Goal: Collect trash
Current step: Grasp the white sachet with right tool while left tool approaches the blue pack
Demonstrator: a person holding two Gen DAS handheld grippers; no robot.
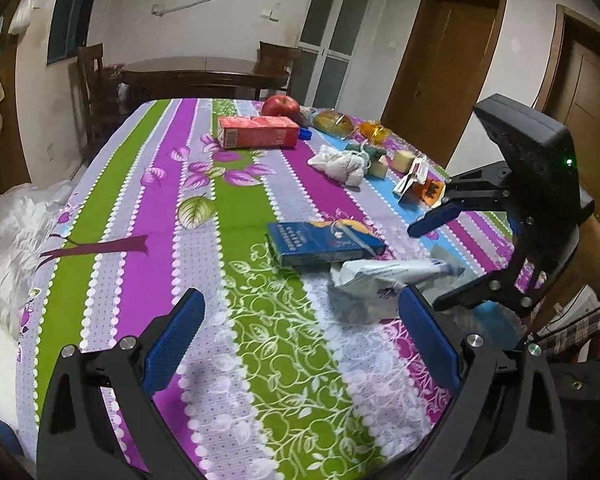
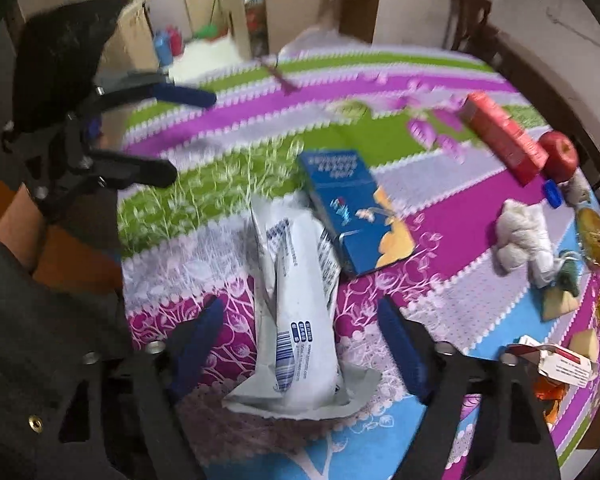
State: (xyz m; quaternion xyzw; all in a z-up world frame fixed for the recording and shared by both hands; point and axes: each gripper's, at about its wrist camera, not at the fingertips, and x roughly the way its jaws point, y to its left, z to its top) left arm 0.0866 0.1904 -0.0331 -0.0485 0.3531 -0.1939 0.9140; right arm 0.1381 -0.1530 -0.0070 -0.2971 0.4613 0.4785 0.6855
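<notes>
A crumpled white wrapper [image 2: 296, 312] lies on the striped tablecloth between the fingers of my open right gripper [image 2: 300, 344], untouched by the pads. It also shows in the left wrist view [image 1: 384, 276], beside a flat blue carton [image 1: 324, 242] [image 2: 352, 204]. My left gripper [image 1: 300, 344] is open and empty above the cloth near the table's front edge. It appears in the right wrist view [image 2: 188, 136] at the left. The right gripper [image 1: 436, 260] shows at the right of the left wrist view.
A red carton [image 1: 256, 132], an apple [image 1: 280, 106], a wadded white tissue [image 1: 342, 164], a blue cap [image 1: 305, 133], wrapped snacks [image 1: 334, 122], cheese-like wedges [image 1: 402, 160] and a torn red-white pack [image 2: 552, 364] lie farther on. A white plastic bag [image 1: 16, 236] hangs at the left edge.
</notes>
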